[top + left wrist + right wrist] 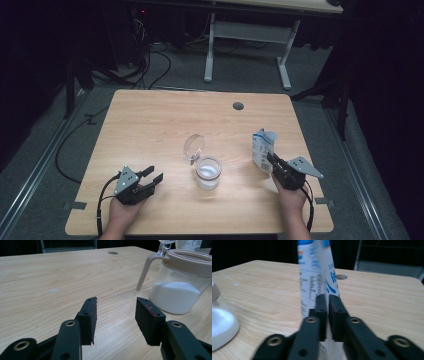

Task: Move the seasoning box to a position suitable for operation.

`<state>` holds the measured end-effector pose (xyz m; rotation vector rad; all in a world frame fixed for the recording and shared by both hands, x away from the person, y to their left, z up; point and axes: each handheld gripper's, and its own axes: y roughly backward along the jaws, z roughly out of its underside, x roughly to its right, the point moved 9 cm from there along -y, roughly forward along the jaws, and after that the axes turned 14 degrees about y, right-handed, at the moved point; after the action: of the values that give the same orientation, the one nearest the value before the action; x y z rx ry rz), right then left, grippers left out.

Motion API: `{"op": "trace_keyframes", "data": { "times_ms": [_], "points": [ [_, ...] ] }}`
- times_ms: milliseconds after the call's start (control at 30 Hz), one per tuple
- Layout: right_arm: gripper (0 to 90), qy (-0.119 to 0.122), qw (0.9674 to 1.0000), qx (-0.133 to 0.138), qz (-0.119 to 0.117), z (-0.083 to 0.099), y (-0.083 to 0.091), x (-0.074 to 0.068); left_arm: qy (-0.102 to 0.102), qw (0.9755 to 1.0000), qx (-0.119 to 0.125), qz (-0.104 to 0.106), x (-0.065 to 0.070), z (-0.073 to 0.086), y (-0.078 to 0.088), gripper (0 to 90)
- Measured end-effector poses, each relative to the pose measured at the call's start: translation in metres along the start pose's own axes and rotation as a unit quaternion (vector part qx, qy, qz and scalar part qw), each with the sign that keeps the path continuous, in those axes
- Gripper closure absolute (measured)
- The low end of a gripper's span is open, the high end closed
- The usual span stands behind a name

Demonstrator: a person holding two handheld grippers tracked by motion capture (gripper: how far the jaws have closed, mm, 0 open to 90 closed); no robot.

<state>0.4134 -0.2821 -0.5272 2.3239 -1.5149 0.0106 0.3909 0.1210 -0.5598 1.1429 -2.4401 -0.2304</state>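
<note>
The right gripper pinches the carton at the jar's three o'clock, likely for pouring, while the left gripper waits spread at nine.

We see a light wooden surface. Near its middle stands a jar of white powder with an open lid. A white-blue pouch stands near the right edge.

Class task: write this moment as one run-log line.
right gripper: jaws shut on packet | left gripper: jaws open, empty | jar: lid open
</note>
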Motion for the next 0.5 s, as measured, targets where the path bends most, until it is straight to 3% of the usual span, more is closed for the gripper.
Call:
{"op": "trace_keyframes", "data": {
  "times_ms": [367,500],
  "points": [
    [90.0,-0.012,0.9998,-0.005,0.015,0.014,0.020,0.008,-0.002,1.0000,0.000,0.001,0.000,0.000,0.001,52.4],
    [90.0,0.003,0.9998,-0.006,0.019,0.013,0.017,0.006,-0.002,1.0000,0.000,0.001,0.000,0.000,0.001,52.4]
  ]
}}
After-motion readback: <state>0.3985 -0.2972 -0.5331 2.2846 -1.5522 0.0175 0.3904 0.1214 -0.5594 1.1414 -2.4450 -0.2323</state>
